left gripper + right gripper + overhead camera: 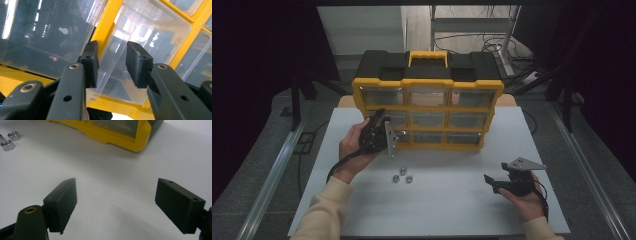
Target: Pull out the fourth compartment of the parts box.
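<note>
The left tool (pixel 388 134) is parked at the yellow organizer (pixel 428 107), jaws straddling a clear drawer's pull tab (pixel 110 67) with gaps either side, so nothing is gripped yet, probably lined up for a pull. The right tool (pixel 502 181) is rested spread wide, well clear. Three nuts (pixel 402 175) are left on the white tabletop (pixel 452 205), with a dim, cable-strewn floor behind.

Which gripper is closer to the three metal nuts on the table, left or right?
Left. The left gripper is at the organizer's drawers just above the nuts; the right gripper rests far off to their right.
</note>
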`<move>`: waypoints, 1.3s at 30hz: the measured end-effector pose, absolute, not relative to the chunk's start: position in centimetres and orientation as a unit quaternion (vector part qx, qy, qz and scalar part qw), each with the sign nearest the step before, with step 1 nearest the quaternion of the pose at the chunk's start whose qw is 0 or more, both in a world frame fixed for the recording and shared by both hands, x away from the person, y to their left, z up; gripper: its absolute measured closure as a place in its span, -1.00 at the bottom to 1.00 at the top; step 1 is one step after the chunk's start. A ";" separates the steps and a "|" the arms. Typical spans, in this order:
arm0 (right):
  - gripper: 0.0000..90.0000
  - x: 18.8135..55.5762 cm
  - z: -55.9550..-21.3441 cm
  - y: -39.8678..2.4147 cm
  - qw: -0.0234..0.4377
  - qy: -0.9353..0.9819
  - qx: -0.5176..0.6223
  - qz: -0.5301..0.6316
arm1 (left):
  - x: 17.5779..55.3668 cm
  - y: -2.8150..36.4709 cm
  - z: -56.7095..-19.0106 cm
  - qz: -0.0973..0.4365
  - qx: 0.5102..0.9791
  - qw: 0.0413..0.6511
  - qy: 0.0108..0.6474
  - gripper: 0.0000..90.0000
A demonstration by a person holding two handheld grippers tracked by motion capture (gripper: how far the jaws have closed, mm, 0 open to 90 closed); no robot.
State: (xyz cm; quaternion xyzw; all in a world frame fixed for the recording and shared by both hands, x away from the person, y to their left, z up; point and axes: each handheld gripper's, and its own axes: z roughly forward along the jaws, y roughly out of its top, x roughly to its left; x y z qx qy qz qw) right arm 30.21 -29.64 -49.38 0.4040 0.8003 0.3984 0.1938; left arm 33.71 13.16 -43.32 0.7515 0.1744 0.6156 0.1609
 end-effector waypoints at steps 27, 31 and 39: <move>-0.60 30.2 -49.3 -29.6 0.195 0.801 0.401 0.399 | 33.4 13.3 -43.4 0.617 0.746 0.172 0.180 0.47; -0.60 30.2 -49.3 -29.6 0.196 0.801 0.401 0.399 | 33.4 13.3 -43.4 0.617 0.747 0.172 0.179 0.47; -0.60 30.2 -49.3 -29.6 0.196 0.802 0.399 0.399 | 33.2 13.3 -43.3 0.616 0.749 0.170 0.175 0.47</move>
